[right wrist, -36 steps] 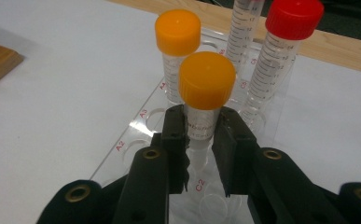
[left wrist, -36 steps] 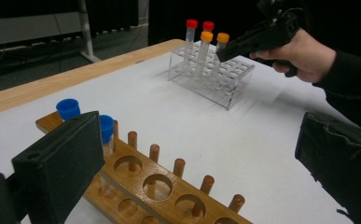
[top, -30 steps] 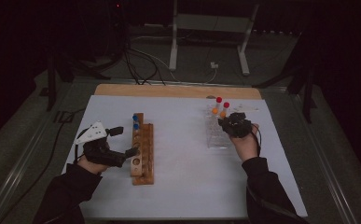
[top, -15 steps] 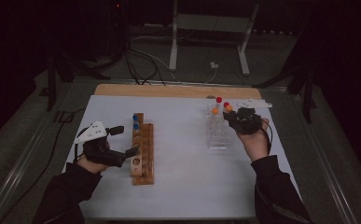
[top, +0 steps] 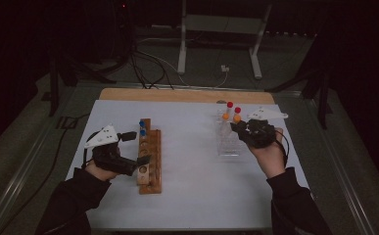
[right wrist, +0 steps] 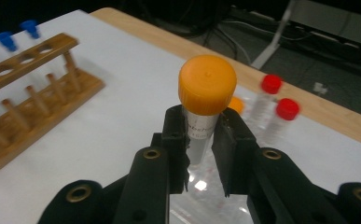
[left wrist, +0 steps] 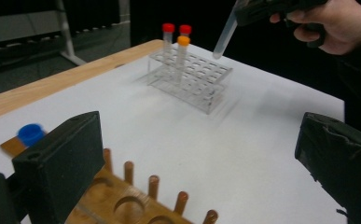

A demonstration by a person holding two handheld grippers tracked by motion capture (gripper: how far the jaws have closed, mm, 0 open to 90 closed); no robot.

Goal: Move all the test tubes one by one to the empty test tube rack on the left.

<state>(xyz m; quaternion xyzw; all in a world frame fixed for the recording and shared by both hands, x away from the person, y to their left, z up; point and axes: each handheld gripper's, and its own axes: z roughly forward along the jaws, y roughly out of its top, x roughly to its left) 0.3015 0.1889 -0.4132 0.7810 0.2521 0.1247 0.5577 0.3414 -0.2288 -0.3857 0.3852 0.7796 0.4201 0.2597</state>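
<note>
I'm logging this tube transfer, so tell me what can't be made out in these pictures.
- Print on the orange-capped plastic tube's label: right gripper view, covered by the right gripper's jaws.
- Wooden rack's near end: left gripper view, cut off by the bottom edge.
- Clear plastic rack's holes: high view, too small.

A white sheet (top: 192, 196) covers the worktop (top: 187, 95), whose bare wooden edge shows at the far side. Beyond it — on the dark floor — lie cables (top: 148, 68), a white plug (top: 224, 69) and a metal stand (top: 216, 29).
</note>
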